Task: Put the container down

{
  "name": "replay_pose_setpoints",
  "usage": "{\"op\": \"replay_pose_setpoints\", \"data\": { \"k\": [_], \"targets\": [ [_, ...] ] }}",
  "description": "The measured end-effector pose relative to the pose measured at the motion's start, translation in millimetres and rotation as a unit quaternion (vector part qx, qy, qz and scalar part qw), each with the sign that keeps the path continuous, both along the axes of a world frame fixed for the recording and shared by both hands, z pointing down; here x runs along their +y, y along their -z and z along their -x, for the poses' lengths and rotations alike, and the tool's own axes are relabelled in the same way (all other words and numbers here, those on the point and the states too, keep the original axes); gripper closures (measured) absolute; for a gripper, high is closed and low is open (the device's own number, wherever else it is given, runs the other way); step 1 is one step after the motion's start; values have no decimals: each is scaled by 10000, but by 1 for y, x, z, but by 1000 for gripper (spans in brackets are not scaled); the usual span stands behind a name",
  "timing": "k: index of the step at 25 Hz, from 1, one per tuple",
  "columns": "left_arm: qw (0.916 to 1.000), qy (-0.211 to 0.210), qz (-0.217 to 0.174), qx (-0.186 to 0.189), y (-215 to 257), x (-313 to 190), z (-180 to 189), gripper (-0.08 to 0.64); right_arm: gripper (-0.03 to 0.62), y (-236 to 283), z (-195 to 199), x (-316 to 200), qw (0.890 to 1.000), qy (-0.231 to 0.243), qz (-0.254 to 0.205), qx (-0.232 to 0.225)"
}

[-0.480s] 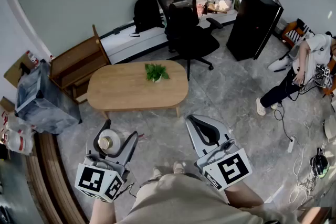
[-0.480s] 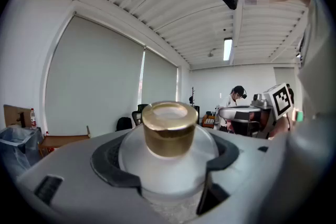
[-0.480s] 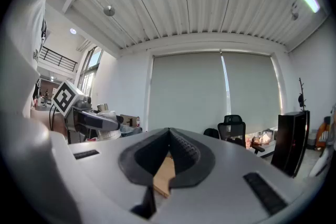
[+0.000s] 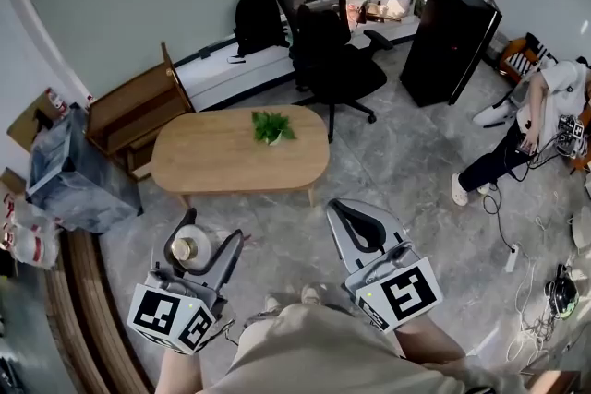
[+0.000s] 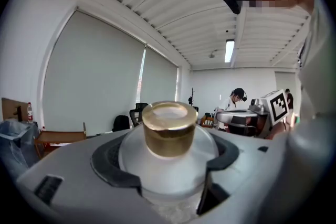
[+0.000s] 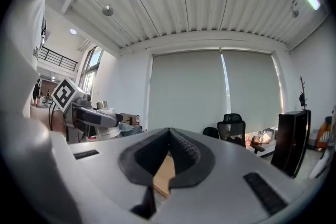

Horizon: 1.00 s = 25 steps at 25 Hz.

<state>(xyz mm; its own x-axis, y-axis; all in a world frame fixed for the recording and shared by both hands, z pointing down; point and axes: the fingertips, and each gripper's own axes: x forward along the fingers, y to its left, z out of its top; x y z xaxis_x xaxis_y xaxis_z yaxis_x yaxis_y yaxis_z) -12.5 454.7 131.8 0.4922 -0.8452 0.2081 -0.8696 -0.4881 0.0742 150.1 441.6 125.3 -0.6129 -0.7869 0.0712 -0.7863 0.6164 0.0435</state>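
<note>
The container (image 4: 187, 249) is a frosted white jar with a gold lid, and my left gripper (image 4: 211, 231) holds it upright in the air at the lower left of the head view, above the grey floor. In the left gripper view both dark pads press on the body of the jar (image 5: 169, 134) inside the left gripper (image 5: 168, 165), so the jaws stand wide around it. Level with it on the right, my right gripper (image 4: 334, 209) is shut with nothing in it. In its own view the right gripper (image 6: 169, 134) shows its jaws meeting at the tips.
An oval wooden table (image 4: 222, 157) with a small green plant (image 4: 272, 126) stands ahead. Behind it are a black office chair (image 4: 328, 41), a black cabinet (image 4: 448, 41) and a wooden bench (image 4: 129, 111). A bagged grey bin (image 4: 69, 171) is on the left. A person (image 4: 545, 106) sits at right near cables.
</note>
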Motion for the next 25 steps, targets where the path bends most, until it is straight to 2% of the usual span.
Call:
{"op": "replay_pose_setpoints", "data": {
  "k": [3,17,25],
  "targets": [
    [9999,31,-27,-124,-2,-5,-13,225,597,-2,-10,-6,10000,63,-9,0],
    [9997,168,-50,-189,-16,-38,-41,225,597,-16,-36,-38,9997,219,-35,-55],
    [9995,184,62,-267,-37,-80,-39,225,597,-26,-22,-79,9991,321,-16,-264]
  ]
}}
